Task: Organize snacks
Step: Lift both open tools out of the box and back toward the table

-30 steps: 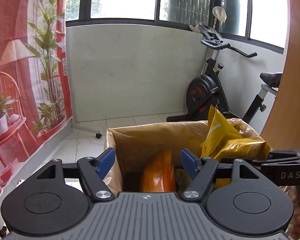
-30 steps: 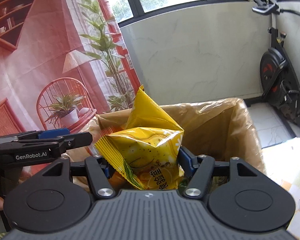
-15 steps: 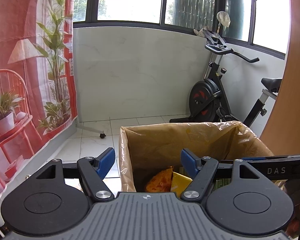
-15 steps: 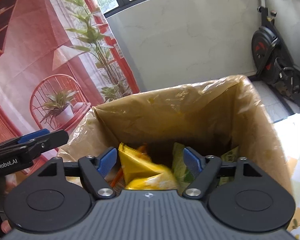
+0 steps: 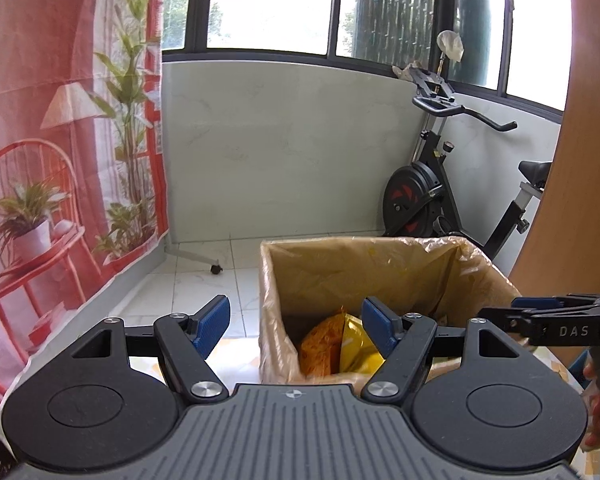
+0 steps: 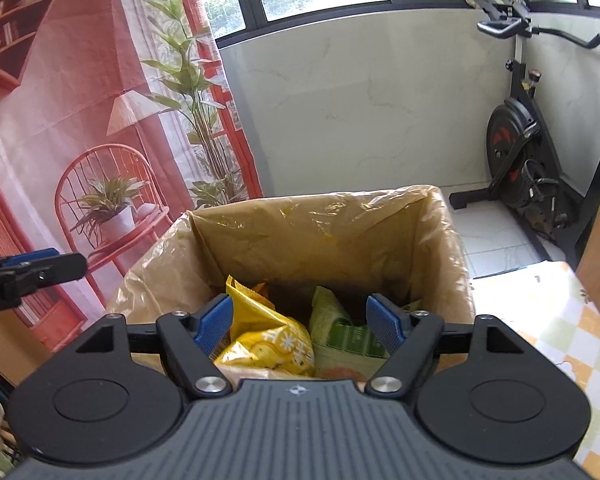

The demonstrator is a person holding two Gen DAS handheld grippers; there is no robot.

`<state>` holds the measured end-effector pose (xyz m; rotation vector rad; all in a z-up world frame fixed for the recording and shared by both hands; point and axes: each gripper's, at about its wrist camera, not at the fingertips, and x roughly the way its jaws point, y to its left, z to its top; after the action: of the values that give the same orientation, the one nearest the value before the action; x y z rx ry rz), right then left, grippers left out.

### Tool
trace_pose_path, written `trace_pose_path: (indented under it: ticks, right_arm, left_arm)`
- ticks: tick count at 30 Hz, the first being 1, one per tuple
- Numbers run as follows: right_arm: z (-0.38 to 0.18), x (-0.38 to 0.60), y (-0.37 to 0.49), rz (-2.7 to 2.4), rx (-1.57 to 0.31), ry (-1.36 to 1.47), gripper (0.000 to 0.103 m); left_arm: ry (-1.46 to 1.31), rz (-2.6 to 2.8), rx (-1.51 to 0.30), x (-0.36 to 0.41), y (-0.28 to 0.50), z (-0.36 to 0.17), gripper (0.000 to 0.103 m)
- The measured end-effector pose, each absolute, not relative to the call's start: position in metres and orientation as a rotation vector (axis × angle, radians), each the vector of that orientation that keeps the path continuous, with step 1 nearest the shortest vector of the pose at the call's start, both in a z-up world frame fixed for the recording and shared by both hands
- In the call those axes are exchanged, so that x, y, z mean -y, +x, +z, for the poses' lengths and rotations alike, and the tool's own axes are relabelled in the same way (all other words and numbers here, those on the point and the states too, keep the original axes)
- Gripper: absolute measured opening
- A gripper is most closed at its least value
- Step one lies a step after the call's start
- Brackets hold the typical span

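A cardboard box lined with a thin plastic bag (image 6: 320, 232) (image 5: 388, 272) stands at the table's far edge. Inside lie a yellow snack bag (image 6: 272, 340) (image 5: 356, 348), an orange snack bag (image 5: 324, 346) and a green packet (image 6: 340, 332). My right gripper (image 6: 300, 320) is open above the box mouth, with nothing between its blue pads. My left gripper (image 5: 296, 324) is open too and empty, over the box's near left corner. Each gripper shows at the edge of the other's view, the right gripper's fingers (image 5: 540, 312) and the left gripper's fingers (image 6: 32, 270).
An exercise bike (image 5: 440, 196) (image 6: 528, 152) stands on the tiled floor behind the box. A red printed backdrop (image 6: 60, 120) hangs on the left. The table carries a yellow checked cloth (image 6: 560, 340). A wooden panel (image 5: 588, 160) rises at the right.
The right gripper let go of the yellow snack bag, which dropped into the box. An orange bag fell in from the left side. Both grippers drew back and rose slightly.
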<state>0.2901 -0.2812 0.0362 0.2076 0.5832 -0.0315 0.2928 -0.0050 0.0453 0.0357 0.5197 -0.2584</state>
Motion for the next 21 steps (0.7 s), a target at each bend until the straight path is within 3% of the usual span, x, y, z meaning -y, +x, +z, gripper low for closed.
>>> trace_pose_path:
  ticks: [6, 9, 21]
  right_arm:
    - [0.036, 0.276, 0.264, -0.024, -0.554, 0.141, 0.076]
    - [0.033, 0.273, 0.252, -0.015, -0.533, 0.103, 0.076]
    - [0.007, 0.299, 0.2, -0.02, -0.447, 0.104, 0.076]
  left_arm:
    - [0.039, -0.254, -0.539, -0.011, 0.278, 0.04, 0.076]
    - [0.022, -0.289, -0.539, -0.019, 0.267, 0.035, 0.085]
    - [0.007, -0.331, -0.528, -0.022, 0.232, -0.005, 0.091]
